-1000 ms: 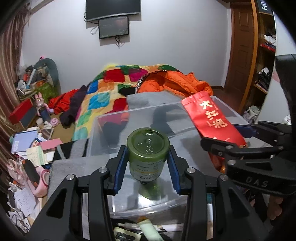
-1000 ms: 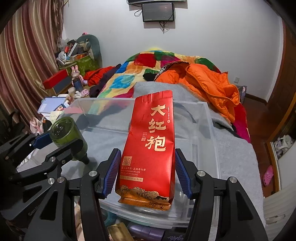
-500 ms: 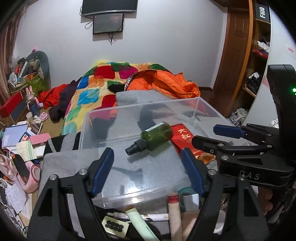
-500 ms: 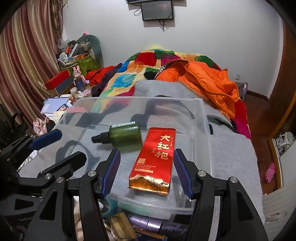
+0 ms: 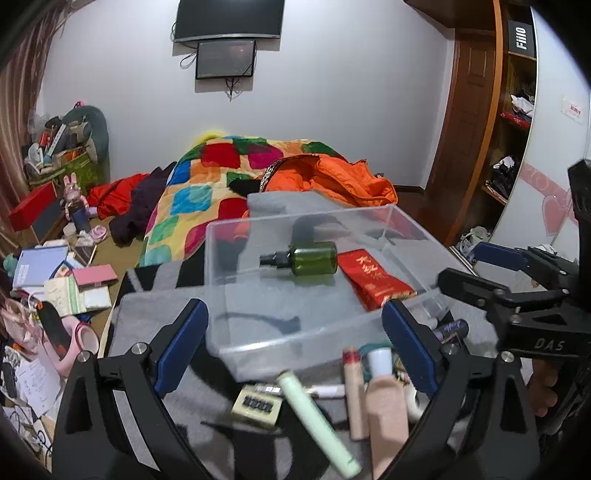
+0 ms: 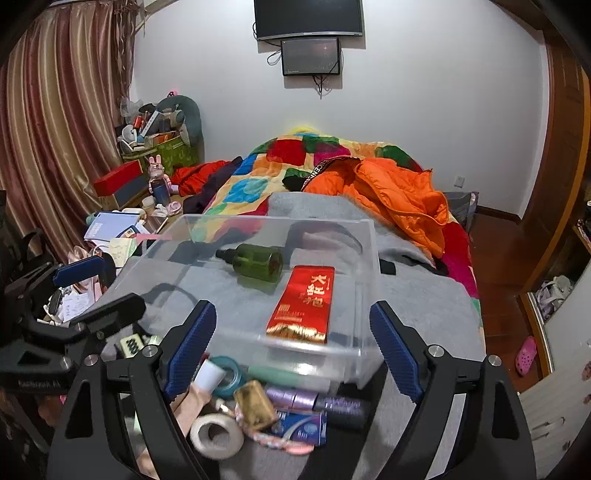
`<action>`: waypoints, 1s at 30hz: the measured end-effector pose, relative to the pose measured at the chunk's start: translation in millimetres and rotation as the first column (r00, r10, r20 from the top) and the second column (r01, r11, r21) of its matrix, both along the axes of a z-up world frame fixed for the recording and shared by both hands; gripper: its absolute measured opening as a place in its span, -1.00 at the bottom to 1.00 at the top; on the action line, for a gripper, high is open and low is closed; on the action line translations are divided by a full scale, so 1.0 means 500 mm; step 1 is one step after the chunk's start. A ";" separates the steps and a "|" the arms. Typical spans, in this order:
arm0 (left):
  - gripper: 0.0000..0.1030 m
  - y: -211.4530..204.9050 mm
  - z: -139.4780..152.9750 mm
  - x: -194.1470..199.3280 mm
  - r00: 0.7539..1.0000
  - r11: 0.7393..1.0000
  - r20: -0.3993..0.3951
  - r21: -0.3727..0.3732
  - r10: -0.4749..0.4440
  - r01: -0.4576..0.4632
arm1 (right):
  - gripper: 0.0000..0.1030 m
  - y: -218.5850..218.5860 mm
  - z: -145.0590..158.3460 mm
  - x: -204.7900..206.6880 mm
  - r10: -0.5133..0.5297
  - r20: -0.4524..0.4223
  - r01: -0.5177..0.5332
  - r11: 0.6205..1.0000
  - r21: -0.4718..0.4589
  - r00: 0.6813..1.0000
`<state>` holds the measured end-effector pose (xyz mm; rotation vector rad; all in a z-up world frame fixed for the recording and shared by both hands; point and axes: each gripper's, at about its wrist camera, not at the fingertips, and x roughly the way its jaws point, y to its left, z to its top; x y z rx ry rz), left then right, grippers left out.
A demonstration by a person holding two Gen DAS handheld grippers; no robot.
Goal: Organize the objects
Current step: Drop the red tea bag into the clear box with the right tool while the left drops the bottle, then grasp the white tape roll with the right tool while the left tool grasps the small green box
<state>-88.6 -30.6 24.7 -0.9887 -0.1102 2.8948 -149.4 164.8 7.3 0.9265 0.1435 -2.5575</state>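
Both wrist cameras look forward and downward, close over the clear plastic storage box (image 5: 402, 225) (image 6: 369, 236), left view from its left side.

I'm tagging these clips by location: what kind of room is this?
Most likely a lived-in bedroom: a bed with a patchwork quilt and an orange jacket, a wall-mounted screen, striped curtains. The clear bin sits on a grey blanket.

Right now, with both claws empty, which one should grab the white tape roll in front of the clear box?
Right, probably. The white tape roll lies just under the open right claw; from the left claw it sits at the far right edge, mostly hidden.
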 end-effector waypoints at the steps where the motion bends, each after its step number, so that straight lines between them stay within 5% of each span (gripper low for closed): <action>1: 0.87 -0.005 -0.003 0.004 1.000 1.000 0.007 0.005 0.001 -0.001 | 0.62 0.001 -0.001 0.009 0.001 0.001 -0.001 1.000 -0.003 1.000; 21: 0.87 -0.049 -0.129 0.066 0.990 1.000 0.140 -0.013 0.022 -0.020 | 0.61 0.013 -0.122 0.122 0.033 0.138 -0.032 0.999 -0.007 0.990; 25: 0.52 -0.052 -0.144 0.052 0.986 1.000 0.164 -0.006 0.027 -0.026 | 0.56 0.012 -0.148 0.128 0.055 0.177 -0.052 0.998 -0.026 0.983; 30: 0.38 -0.056 -0.156 0.036 0.984 0.999 0.174 -0.005 0.040 -0.040 | 0.38 0.009 -0.161 0.132 0.082 0.203 -0.076 0.996 -0.039 0.976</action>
